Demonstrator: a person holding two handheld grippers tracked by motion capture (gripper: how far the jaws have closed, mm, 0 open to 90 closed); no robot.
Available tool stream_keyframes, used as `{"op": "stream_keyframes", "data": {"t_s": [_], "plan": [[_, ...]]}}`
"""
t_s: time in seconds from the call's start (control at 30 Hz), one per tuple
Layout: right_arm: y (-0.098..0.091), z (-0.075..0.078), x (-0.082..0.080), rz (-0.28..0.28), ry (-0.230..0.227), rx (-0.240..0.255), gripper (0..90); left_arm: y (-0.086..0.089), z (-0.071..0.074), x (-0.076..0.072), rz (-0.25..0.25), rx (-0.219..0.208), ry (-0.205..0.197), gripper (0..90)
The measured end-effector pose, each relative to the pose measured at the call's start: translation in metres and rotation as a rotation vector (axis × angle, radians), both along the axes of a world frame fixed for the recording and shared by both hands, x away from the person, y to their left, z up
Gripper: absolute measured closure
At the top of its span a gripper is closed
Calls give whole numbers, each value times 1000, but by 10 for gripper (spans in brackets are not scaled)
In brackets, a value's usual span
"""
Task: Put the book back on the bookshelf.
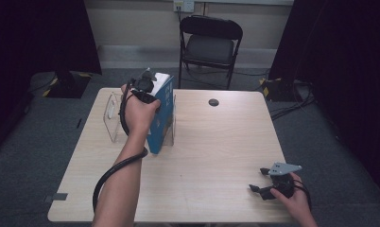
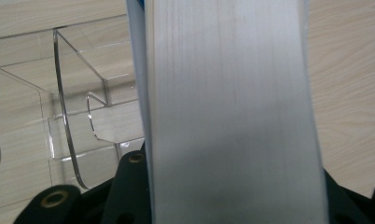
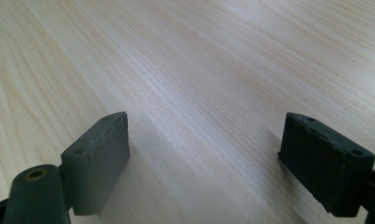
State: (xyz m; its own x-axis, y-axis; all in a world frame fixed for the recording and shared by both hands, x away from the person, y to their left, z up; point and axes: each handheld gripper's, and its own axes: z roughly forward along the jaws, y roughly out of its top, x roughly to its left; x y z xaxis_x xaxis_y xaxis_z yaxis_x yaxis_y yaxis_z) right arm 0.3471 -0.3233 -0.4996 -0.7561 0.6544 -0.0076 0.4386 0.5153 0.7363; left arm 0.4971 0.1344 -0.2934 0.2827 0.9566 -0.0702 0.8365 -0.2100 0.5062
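A blue book (image 1: pixel 162 118) stands upright and a little tilted at the right end of a clear acrylic stand (image 1: pixel 113 118) on the left back part of the table. My left gripper (image 1: pixel 151 94) comes down on the book's top and is shut on it. In the left gripper view the book's pale page edge (image 2: pixel 227 112) runs up between the two black jaws, with the acrylic stand (image 2: pixel 78 116) to its left. My right gripper (image 1: pixel 257 179) rests low at the table's front right, open. Its fingers (image 3: pixel 99 158) stand wide apart over bare wood.
The wooden table (image 1: pixel 216 142) has a small black round cap (image 1: pixel 213 102) near its back edge. A black folding chair (image 1: pixel 210 45) stands behind the table. The left gripper's cable (image 1: pixel 107 175) loops along the forearm. Dark curtains hang at both sides.
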Motion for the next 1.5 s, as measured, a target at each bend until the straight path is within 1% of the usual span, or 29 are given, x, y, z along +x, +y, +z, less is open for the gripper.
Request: {"op": "stream_keyframes", "data": {"t_s": [0.17, 0.23, 0.3, 0.43, 0.53, 0.57, 0.67, 0.7, 0.83, 0.9, 1.0, 1.03, 1.07, 1.17, 1.2, 1.3, 1.33, 1.37, 1.4, 1.43, 1.5], "plan": [[0, 0, 0, 0, 1, 1, 151, -2, -5, 4, -3, 0, 1, 619], [0, 0, 0, 1, 0, 0, 151, -3, -6, 4, -1, 1, -9, 619], [0, 0, 0, -1, 2, 1, 151, -2, -6, 5, 0, 1, -9, 619], [0, 0, 0, 0, 0, 0, 151, -3, -7, 4, -7, 9, -34, 616], [0, 0, 0, 0, 1, 0, 151, -3, -7, 3, -8, 9, -36, 613], [0, 0, 0, 0, 1, 0, 151, -3, -7, 3, -6, 7, -46, 609], [0, 0, 0, 0, 1, 0, 151, -4, -7, 2, -7, 9, -50, 606], [0, 0, 0, 0, 1, 0, 151, -3, -7, 2, -7, 7, -68, 600], [0, 0, 0, 0, 1, 0, 151, -3, -7, 0, -13, 10, -66, 599], [0, 0, 0, 0, 1, 0, 151, -2, -7, 0, -14, 3, -68, 594], [0, 0, 0, 0, 1, 0, 151, 0, -6, -3, -8, -8, -83, 569], [0, 0, 0, 0, 1, 0, 151, 1, -6, -4, -7, -22, -82, 563], [0, 0, 0, -1, 1, 0, 151, 2, -7, -4, -11, -28, -72, 567], [0, 0, 0, 0, 1, 0, 151, 3, -7, -7, -12, -30, -79, 551], [0, 0, 0, 0, 0, 0, 151, 4, -7, -9, -14, -36, -81, 537], [0, 0, 0, -1, 2, 0, 151, 6, -9, -12, -21, -47, -66, 531], [0, 0, 0, -1, 2, 0, 151, 7, -10, -13, -20, -54, -72, 531], [0, 0, 0, -1, 2, 0, 151, 8, -9, -14, -23, -48, -78, 529], [0, 0, 0, -1, 2, 1, 151, 8, -10, -15, -22, -54, -82, 522], [0, 0, 0, -1, 2, 0, 151, 9, -10, -16, -29, -56, -72, 518], [0, 0, 0, -1, 2, 1, 151, 12, -10, -19, -33, -61, -77, 507]]}}
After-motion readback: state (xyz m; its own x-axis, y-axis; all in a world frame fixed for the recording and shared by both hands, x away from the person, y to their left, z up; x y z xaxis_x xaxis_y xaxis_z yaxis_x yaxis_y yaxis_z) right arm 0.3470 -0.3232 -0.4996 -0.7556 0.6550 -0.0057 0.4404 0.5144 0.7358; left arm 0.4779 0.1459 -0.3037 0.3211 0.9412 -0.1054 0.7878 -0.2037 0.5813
